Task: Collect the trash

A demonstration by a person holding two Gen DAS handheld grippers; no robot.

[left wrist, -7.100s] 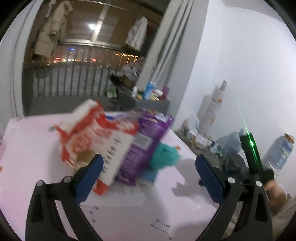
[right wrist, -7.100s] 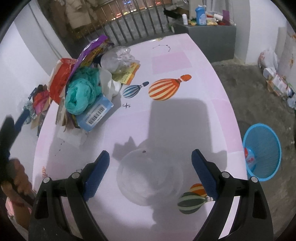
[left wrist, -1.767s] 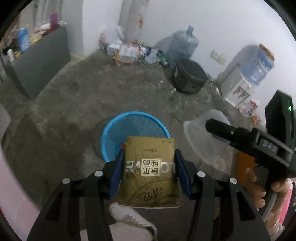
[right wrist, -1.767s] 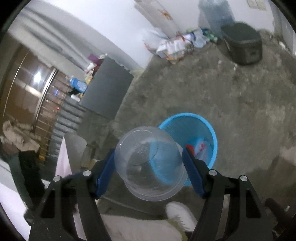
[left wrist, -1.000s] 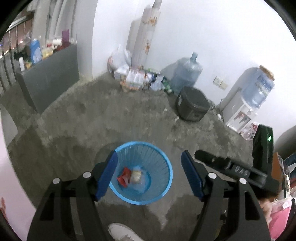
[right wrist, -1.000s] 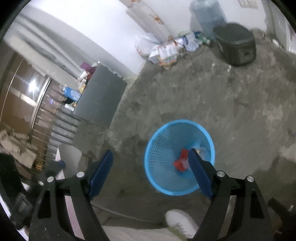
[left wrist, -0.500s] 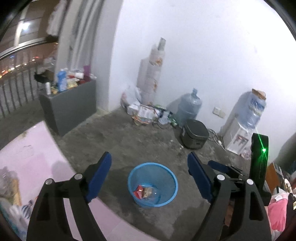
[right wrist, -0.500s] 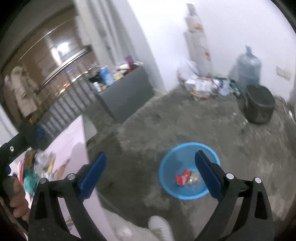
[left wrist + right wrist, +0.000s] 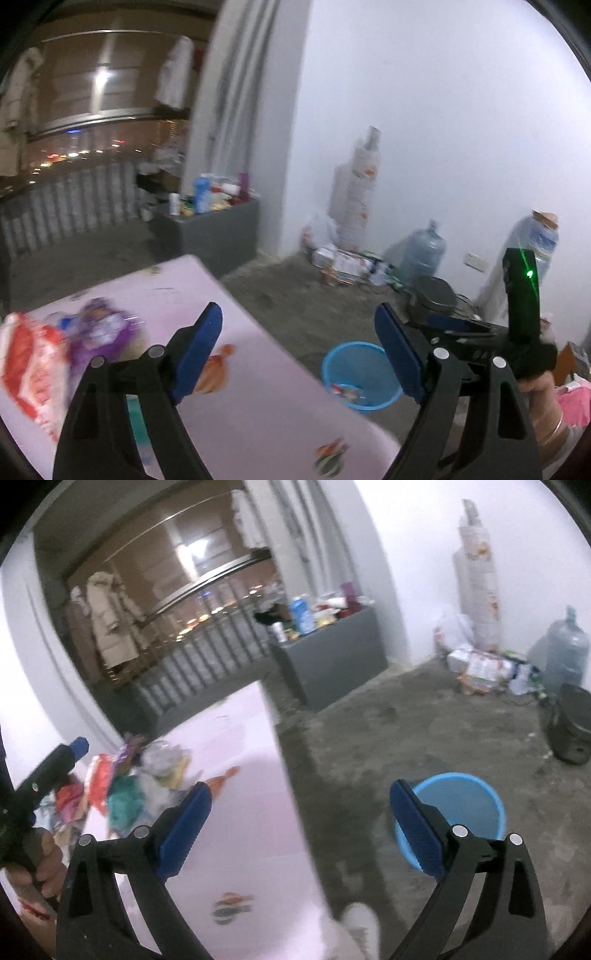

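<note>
Both jaws are spread wide and empty — the trash pile (image 9: pixel 62 343) is heaped at the table's (image 9: pixel 258 398) far-left edge, nearer the left gripper (image 9: pixel 299 350) than the right gripper (image 9: pixel 299 827).

Both loads dropped, we are back facing the table

The left gripper (image 9: pixel 299 347), which clamped a tan packet, and the right gripper (image 9: pixel 301 821), which clamped a clear plastic cup, now stand wide with nothing between their pads. Both have swung up off the blue basket (image 9: pixel 360 374), which now holds more scraps, toward the pink table (image 9: pixel 258 398) and its trash pile (image 9: pixel 125 782).
</note>
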